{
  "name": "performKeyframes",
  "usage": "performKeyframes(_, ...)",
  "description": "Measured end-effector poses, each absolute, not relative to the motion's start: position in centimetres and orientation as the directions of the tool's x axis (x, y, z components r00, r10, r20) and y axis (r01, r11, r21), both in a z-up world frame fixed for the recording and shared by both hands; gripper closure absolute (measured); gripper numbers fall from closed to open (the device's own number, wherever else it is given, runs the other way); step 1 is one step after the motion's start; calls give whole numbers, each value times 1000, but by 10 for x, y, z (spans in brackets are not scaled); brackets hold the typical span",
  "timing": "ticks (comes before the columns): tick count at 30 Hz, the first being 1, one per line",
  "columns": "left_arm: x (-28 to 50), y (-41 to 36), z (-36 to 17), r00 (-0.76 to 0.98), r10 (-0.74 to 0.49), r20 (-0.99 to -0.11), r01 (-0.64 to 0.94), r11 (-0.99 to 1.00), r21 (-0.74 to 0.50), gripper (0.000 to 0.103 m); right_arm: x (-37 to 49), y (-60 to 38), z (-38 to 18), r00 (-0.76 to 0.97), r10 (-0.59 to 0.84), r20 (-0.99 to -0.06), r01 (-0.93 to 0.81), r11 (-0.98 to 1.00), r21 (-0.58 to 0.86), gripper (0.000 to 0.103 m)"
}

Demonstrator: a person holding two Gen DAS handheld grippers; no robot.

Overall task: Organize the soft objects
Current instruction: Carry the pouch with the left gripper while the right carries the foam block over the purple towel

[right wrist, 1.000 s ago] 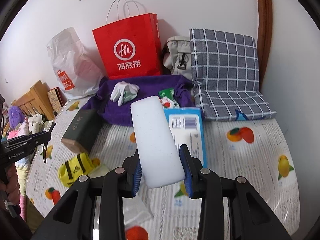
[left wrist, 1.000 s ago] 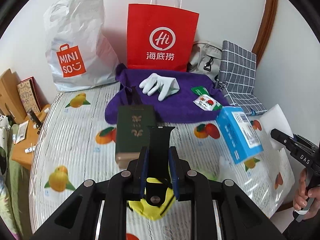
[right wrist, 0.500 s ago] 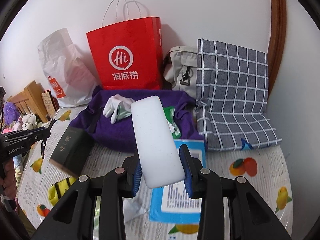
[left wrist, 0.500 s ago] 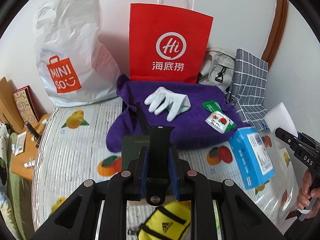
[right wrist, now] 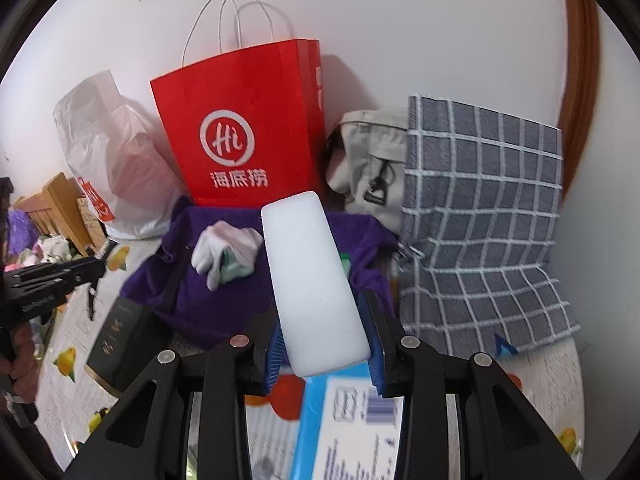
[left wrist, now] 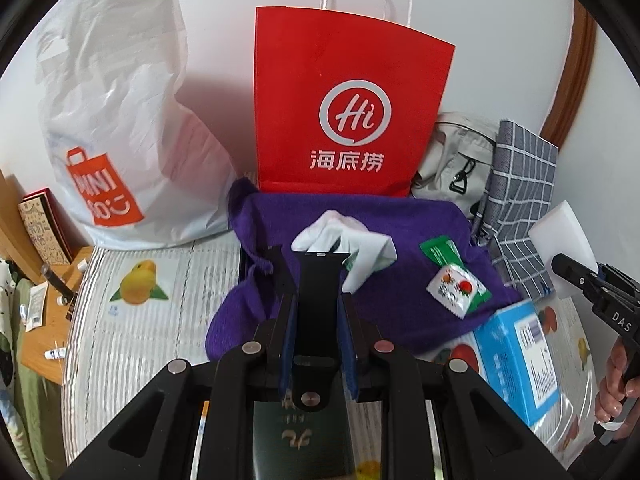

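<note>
Meanwhile, white sponge block [right wrist: 316, 284] pinched upright in right gripper [right wrist: 322, 344], above blue box [right wrist: 344, 420]. Left gripper [left wrist: 318, 320] clamps black strap [left wrist: 318, 284]. Purple cloth [left wrist: 400, 232] just beyond, bearing white glove [left wrist: 340, 240], snack packets [left wrist: 456, 284]. Red paper bag [left wrist: 344, 112] far, against wall.

both hand-held grippers nearer purple cloth [left wrist: 400, 224]
</note>
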State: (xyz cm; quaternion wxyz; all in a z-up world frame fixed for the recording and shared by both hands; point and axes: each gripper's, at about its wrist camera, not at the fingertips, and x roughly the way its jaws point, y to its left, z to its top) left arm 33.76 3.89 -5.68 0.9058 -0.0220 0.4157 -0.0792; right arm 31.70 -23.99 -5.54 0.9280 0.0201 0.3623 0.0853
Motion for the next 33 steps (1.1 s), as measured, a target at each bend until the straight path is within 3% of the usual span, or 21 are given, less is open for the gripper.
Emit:
performKeyframes(13, 395, 31, -70, 633, -179, -754, 104, 984, -146, 83, 382, -232, -54, 733, 186, -654, -175, 981, 84, 68)
performKeyframes(33, 429, 43, -121, 530, -175, -830, 50, 983, -176, 83, 425, -216, -133, 525, 234, -818, -236, 964, 123, 68)
